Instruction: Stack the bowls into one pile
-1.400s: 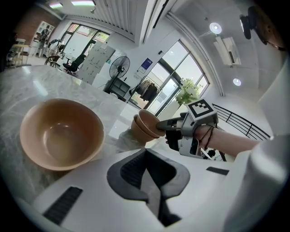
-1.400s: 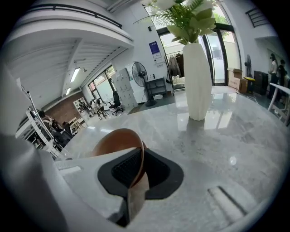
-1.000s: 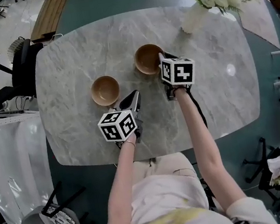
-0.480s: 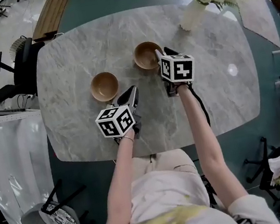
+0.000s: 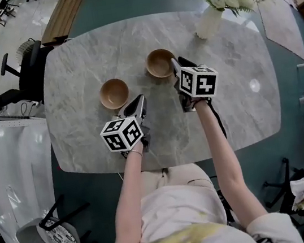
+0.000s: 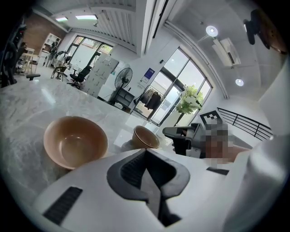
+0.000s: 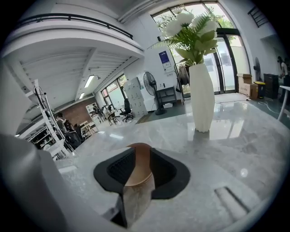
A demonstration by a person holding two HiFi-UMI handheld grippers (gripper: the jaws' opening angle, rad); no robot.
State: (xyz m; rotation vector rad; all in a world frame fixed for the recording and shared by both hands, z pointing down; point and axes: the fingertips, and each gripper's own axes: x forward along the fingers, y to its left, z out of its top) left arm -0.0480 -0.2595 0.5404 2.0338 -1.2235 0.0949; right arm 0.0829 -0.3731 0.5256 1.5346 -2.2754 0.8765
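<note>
Two wooden bowls stand apart on the marble table (image 5: 74, 62): a lighter bowl (image 5: 114, 93) (image 6: 74, 141) at the left and a darker bowl (image 5: 160, 63) (image 6: 145, 137) further back at the right. My right gripper (image 5: 176, 64) (image 7: 137, 149) hovers at the darker bowl's near right rim. Its jaws are open, and the darker bowl (image 7: 138, 168) shows through the gap without the pads pressing on it. My left gripper (image 5: 140, 100) (image 6: 145, 152) is shut on nothing, just right of and nearer than the lighter bowl.
A white vase (image 5: 208, 20) (image 7: 201, 97) with flowers stands at the table's back right, beyond the darker bowl. Office chairs and a stool stand on the floor around the table.
The right gripper has lifted slightly at the darker bowl's rim; the bowl stays on the table. The left gripper has barely moved.
</note>
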